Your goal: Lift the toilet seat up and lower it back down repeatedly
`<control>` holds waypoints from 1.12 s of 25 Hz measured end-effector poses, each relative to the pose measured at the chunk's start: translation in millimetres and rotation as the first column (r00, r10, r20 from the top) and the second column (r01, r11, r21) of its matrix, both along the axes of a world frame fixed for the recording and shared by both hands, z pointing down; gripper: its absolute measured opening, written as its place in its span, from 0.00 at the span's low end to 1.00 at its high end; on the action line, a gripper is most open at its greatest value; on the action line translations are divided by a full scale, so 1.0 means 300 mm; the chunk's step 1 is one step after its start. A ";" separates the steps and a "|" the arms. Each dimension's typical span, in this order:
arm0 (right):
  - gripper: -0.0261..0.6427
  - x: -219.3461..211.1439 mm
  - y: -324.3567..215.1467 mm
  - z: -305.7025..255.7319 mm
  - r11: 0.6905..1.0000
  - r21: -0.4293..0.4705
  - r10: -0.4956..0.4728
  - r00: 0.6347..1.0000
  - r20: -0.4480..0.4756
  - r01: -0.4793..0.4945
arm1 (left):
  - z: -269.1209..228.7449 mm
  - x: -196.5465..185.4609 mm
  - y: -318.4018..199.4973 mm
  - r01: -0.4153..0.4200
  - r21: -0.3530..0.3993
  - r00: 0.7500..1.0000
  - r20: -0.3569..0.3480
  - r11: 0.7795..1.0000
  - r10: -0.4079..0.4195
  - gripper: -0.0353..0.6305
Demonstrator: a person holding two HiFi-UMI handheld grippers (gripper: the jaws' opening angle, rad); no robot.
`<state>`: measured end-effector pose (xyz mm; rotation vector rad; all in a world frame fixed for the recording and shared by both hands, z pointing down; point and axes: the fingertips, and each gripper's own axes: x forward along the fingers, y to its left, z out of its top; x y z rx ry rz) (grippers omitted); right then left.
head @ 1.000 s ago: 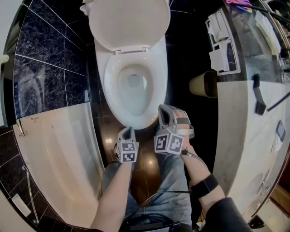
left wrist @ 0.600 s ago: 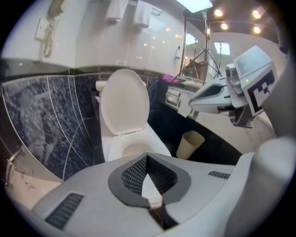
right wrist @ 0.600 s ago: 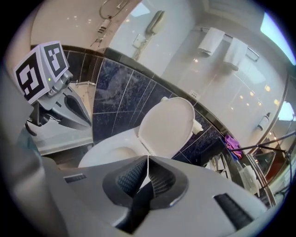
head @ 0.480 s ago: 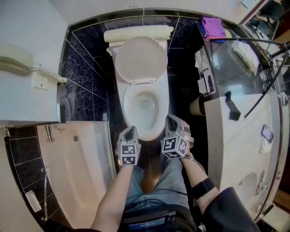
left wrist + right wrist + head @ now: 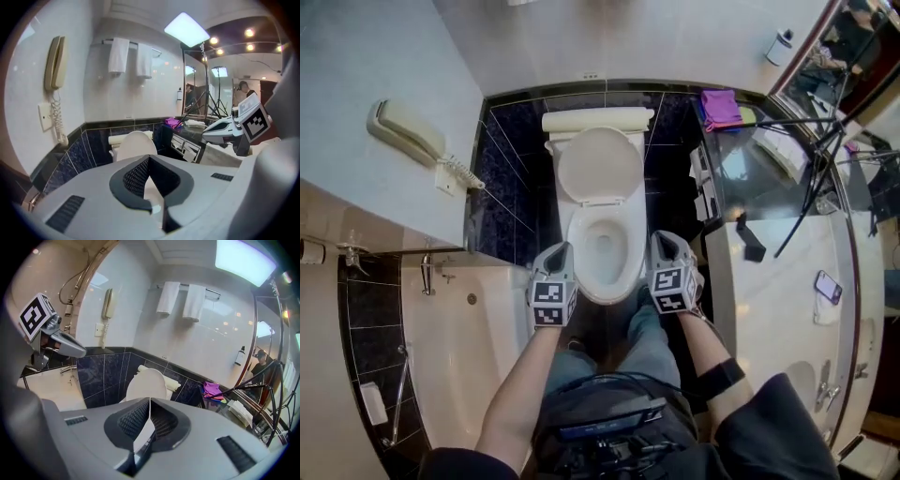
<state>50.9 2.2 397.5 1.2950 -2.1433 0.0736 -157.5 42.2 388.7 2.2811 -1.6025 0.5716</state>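
My left gripper and right gripper both have their jaws pressed together on nothing. I hold them in the air, one on either side of the front end of the toilet bowl, clear of it and of each other. The toilet seat stands raised, leaning back against the cistern. A bathtub lies to my left and a counter to my right.
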 end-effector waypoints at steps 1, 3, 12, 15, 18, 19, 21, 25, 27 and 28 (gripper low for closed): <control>0.08 0.010 -0.004 -0.024 1.000 0.009 0.000 1.000 0.007 0.000 | -0.038 0.004 -0.006 -0.006 0.014 1.000 0.000 1.000 0.006 0.05; 0.08 0.027 -0.016 -0.068 0.999 0.031 -0.004 1.000 0.009 0.004 | -0.098 -0.002 -0.021 -0.008 0.048 1.000 0.007 0.999 0.007 0.05; 0.08 0.098 0.019 -0.214 0.999 0.051 0.005 1.000 0.018 -0.006 | -0.265 -0.019 0.009 0.001 0.118 1.000 0.002 0.993 -0.002 0.05; 0.08 0.118 0.037 -0.231 0.999 0.051 0.014 0.999 0.034 -0.015 | -0.294 -0.029 0.034 0.009 0.132 1.000 -0.003 0.991 -0.009 0.05; 0.08 0.131 0.048 -0.235 0.998 0.053 0.024 0.999 0.039 -0.026 | -0.312 -0.055 0.055 0.028 0.146 1.000 -0.012 0.989 -0.027 0.05; 0.08 0.133 0.054 -0.230 0.998 0.049 0.028 0.999 0.040 -0.030 | -0.312 -0.063 0.063 0.032 0.146 0.999 -0.014 0.989 -0.030 0.05; 0.08 0.137 0.065 -0.219 0.998 0.042 0.037 0.998 0.042 -0.038 | -0.309 -0.076 0.075 0.036 0.145 0.999 -0.019 0.989 -0.034 0.05; 0.08 0.150 0.075 -0.211 0.998 0.038 0.050 0.998 0.042 -0.052 | -0.299 -0.092 0.081 0.044 0.139 0.999 -0.039 0.989 -0.039 0.05; 0.08 0.154 0.075 -0.208 0.998 0.036 0.054 0.998 0.042 -0.056 | -0.295 -0.098 0.081 0.048 0.137 0.998 -0.038 0.989 -0.043 0.05; 0.08 0.155 0.076 -0.205 0.998 0.035 0.056 0.997 0.043 -0.058 | -0.293 -0.097 0.082 0.048 0.138 0.998 -0.038 0.989 -0.043 0.05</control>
